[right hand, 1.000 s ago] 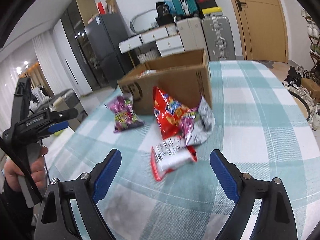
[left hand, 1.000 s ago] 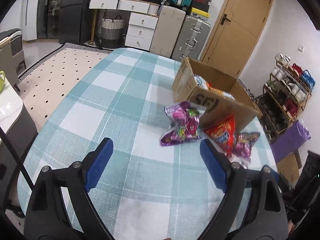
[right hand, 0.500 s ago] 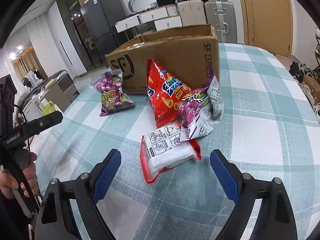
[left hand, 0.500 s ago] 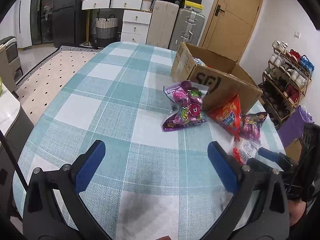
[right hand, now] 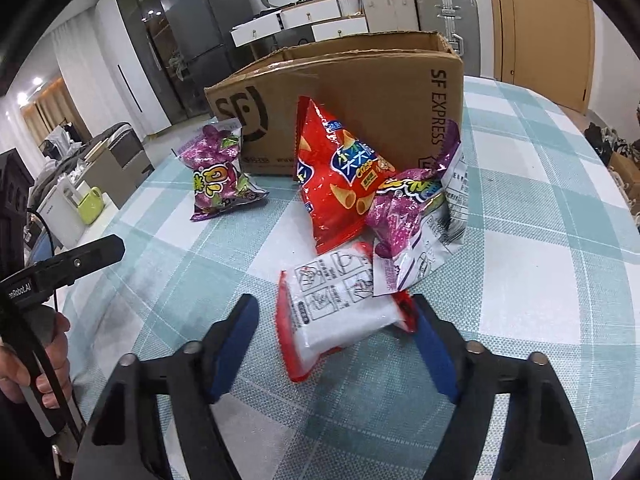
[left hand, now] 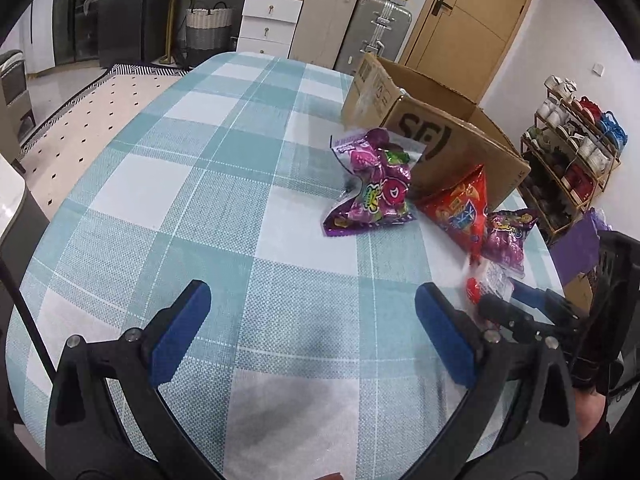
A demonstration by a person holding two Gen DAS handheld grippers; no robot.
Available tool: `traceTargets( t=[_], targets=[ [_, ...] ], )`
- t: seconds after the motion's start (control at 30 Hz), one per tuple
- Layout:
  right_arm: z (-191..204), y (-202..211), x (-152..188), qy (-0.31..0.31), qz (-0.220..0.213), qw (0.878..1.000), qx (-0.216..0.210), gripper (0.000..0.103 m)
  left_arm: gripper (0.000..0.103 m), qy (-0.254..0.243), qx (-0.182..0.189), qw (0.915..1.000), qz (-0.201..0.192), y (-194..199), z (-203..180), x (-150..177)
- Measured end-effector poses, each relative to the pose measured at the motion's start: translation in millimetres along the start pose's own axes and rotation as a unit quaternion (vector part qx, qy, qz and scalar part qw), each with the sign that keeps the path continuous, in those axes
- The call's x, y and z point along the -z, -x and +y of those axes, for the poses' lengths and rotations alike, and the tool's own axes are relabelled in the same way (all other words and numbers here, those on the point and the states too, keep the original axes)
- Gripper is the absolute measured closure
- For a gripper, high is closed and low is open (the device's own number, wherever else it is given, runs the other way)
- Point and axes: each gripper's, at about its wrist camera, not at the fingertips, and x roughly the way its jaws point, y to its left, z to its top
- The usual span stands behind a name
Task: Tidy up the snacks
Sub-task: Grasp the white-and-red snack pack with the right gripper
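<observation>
White-red packet (right hand: 340, 312) between wide-apart right tool (right hand: 334, 340) pads (left tool (left hand: 312, 332) likewise agape, w/ nothing).

A wooden door (left hand: 472, 20) stands in the white wall (left hand: 560, 52). Beside it are suitcases (left hand: 376, 36) and white drawers (left hand: 268, 24). A shoe rack (left hand: 572, 152) is at the right, probably full of shoes.

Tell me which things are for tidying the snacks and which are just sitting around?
For the job:
white-and-red packet
red chip bag
purple bag by the box
purple-and-silver bag
cardboard box
right gripper, open around the white-and-red packet
left gripper, open

Just around:
suitcases
white drawers
shoe rack
</observation>
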Motion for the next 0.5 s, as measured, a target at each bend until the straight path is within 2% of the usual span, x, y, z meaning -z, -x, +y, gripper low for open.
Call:
traceTargets(
  t=[0.03,0.07,0.27,0.5],
  targets=[
    [0,0,0,0.001,-0.001,1.000,0.001,0.039,0.001,0.001,0.000,1.0000,0.004,-1,1,1],
    [1,1,0,0.003,-0.001,1.000,0.000,0.042,0.001,0.002,0.000,1.0000,0.006,-1,1,1],
    [17,4,1,0.040,-0.013,0.999,0.012,0.054,0.001,0.013,0.002,0.9998,0.014,0,2,1],
    [19,18,4,0.050,-0.045,0.998,-0.002,0.054,0.001,0.011,0.000,0.9999,0.011,6,-1,2]
  ],
)
